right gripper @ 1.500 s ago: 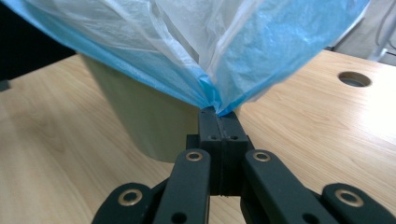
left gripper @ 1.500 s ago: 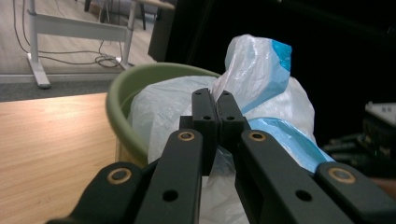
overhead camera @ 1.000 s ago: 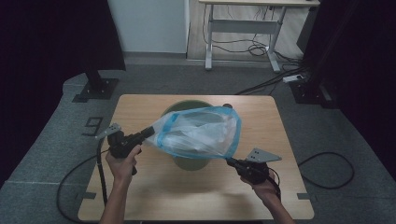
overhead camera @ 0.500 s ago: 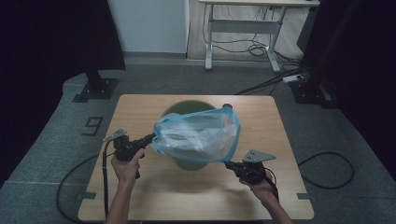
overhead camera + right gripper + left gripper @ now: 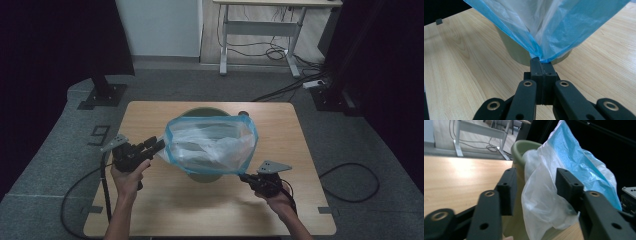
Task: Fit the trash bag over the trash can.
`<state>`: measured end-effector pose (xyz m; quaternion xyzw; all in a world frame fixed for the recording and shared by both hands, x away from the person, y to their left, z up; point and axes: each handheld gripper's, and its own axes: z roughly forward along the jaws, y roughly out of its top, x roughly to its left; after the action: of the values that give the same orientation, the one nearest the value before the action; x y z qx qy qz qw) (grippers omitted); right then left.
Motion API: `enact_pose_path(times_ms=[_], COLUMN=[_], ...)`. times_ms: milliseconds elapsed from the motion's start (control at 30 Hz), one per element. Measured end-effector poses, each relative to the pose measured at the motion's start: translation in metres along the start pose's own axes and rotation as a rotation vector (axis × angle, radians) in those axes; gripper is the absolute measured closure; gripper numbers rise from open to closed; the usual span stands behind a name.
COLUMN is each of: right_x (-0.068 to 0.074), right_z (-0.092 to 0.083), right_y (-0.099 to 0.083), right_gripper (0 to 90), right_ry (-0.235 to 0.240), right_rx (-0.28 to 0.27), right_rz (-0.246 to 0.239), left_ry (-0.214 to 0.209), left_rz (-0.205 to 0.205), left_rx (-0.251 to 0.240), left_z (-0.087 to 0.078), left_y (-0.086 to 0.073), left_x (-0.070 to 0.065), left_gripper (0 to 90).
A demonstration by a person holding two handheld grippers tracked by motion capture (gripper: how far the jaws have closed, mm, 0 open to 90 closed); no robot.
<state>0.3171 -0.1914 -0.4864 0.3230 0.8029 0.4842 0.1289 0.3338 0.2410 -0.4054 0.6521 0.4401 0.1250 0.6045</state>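
Showing a blue-edged plastic bag (image 5: pixel 212 145) spread over the mouth of a green bin (image 5: pixel 202 175) on the wooden table (image 5: pixel 165 210), with 2 grippers at its rim. The right gripper (image 5: pixel 541 61) has its jaws pressed together on the bag's near corner; the left gripper (image 5: pixel 535 187) has just been opening, its jaws now parted with loose bag film between them, unpinched
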Motion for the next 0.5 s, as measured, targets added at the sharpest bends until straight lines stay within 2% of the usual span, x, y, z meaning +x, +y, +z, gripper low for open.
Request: enact_pose_path(times_ms=[233,367,400,500], right_x=[-0.002,-0.003,-0.003,-0.003], right_z=[0.000,-0.001,-0.002,-0.004], right_y=[0.000,0.001,0.001,0.003], right_gripper=[88.7,88.8,88.8,88.7], right_ry=[-0.013,-0.025,-0.030,-0.036], right_rx=[0.007,0.001,-0.002,-0.007], right_rz=[0.007,0.012,0.016,0.020], left_ry=[0.009,0.005,-0.011,-0.013], left_rz=[0.054,0.058,0.055,0.066], left_rx=[0.040,0.049,0.045,0.043], left_z=[-0.003,-0.003,-0.004,-0.005], left_y=[0.015,0.017,0.019,0.021], left_x=[-0.009,-0.010,-0.010,-0.013], left_gripper=[34.8,22.1,18.6,13.1])
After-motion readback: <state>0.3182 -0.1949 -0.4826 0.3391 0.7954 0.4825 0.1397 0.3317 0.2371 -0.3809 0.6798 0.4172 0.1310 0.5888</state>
